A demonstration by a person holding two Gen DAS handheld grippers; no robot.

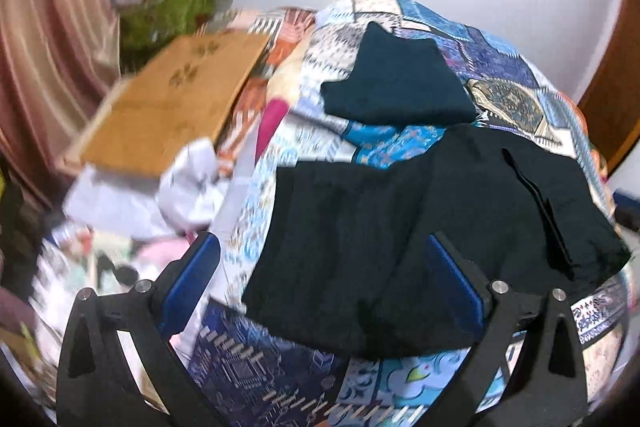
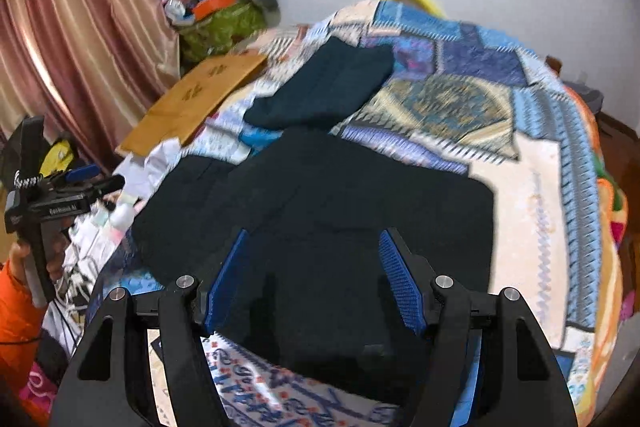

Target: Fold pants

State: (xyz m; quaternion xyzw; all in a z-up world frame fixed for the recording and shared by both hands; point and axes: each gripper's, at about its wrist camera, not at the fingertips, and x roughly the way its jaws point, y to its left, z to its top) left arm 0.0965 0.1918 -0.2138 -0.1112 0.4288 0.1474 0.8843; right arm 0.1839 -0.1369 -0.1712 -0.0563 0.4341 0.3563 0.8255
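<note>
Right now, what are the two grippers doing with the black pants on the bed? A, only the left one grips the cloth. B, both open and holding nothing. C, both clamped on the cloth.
B: the left gripper and right gripper both stand open over the black pants, with no cloth pinched.

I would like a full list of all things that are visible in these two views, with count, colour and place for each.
black pants: 1, black, spread flat on the bed nearest the grippers
folded garment: 1, dark teal, on the bed behind the pants
quilt: 1, blue patchwork, covering the bed
cardboard sheet: 1, brown, at the bed's left edge
curtain: 1, pink striped, far left
green bag: 1, green, stuffed with clutter, beside the curtain
left gripper: 1, black with blue pads, open above the pants
right gripper: 1, black with blue pads, open above the pants
</note>
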